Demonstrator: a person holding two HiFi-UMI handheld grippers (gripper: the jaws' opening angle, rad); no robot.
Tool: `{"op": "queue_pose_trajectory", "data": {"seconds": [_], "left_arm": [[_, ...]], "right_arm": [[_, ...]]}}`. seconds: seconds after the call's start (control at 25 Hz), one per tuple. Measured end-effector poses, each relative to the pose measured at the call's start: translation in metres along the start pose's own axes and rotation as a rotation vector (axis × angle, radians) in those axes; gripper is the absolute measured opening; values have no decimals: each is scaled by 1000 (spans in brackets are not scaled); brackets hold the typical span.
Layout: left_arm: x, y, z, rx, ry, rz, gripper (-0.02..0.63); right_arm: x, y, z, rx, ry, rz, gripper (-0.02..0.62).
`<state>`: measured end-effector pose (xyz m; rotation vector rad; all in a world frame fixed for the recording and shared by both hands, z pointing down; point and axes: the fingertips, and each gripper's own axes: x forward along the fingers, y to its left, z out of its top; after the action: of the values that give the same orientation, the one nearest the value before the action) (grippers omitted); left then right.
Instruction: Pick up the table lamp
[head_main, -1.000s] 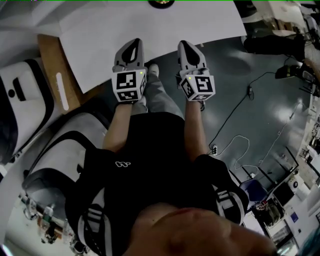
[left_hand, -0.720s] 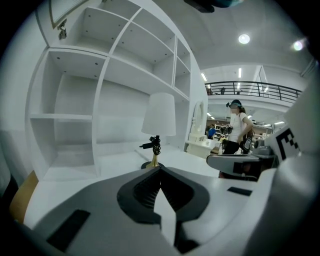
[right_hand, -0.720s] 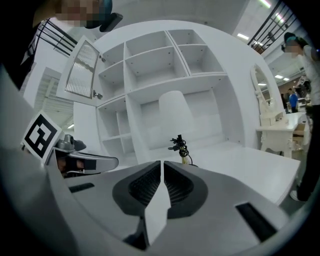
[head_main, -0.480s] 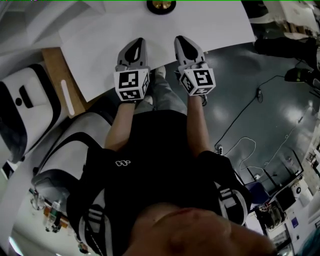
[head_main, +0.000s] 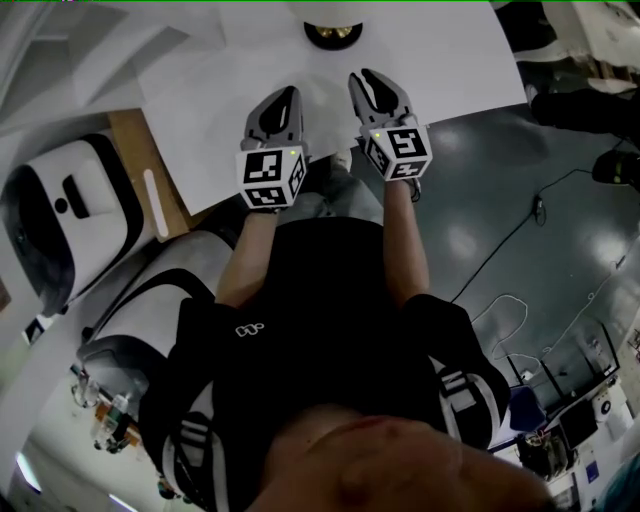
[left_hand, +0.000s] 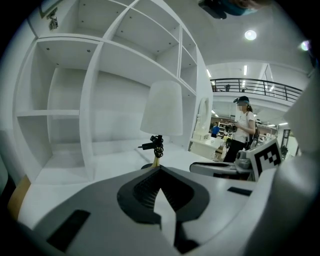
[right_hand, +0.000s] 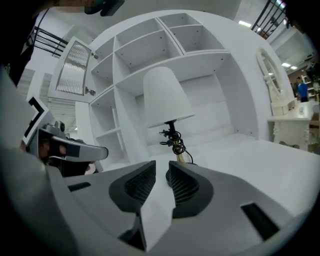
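The table lamp (left_hand: 161, 108) stands on the white table (head_main: 450, 60), with a white shade, a gold stem and a bundled black cord (right_hand: 173, 140) hanging at the stem. In the head view only its round dark base (head_main: 333, 33) shows at the top edge. My left gripper (head_main: 283, 96) is shut and empty, pointing at the lamp from a short way off. My right gripper (head_main: 368, 79) hovers beside it over the table edge. Its jaws are opening, with a narrow gap and nothing between them. In each gripper view the lamp stands just beyond the jaw tips, untouched.
White open shelving (left_hand: 75, 100) rises behind the lamp. A wooden board (head_main: 150, 185) and white padded furniture (head_main: 70, 215) lie at the left. Cables (head_main: 500, 310) trail over the grey floor at the right. A person (left_hand: 245, 127) stands far off in the background.
Both grippers have moved forward over the table edge toward the lamp. The lamp's base has come further into the head view.
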<state>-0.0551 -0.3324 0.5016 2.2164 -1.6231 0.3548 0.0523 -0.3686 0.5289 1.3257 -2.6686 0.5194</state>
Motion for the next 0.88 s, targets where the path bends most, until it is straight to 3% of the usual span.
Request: {"op": "queue_pose_trajectory", "data": {"seconds": [0.52, 0.88], "left_arm": [[15, 42, -12, -100, -25, 92, 11], [16, 66, -8, -115, -21, 158, 11]], "right_arm": [[68, -18, -7, -82, 6, 33, 81], [108, -37, -6, -105, 23, 7, 114]]}}
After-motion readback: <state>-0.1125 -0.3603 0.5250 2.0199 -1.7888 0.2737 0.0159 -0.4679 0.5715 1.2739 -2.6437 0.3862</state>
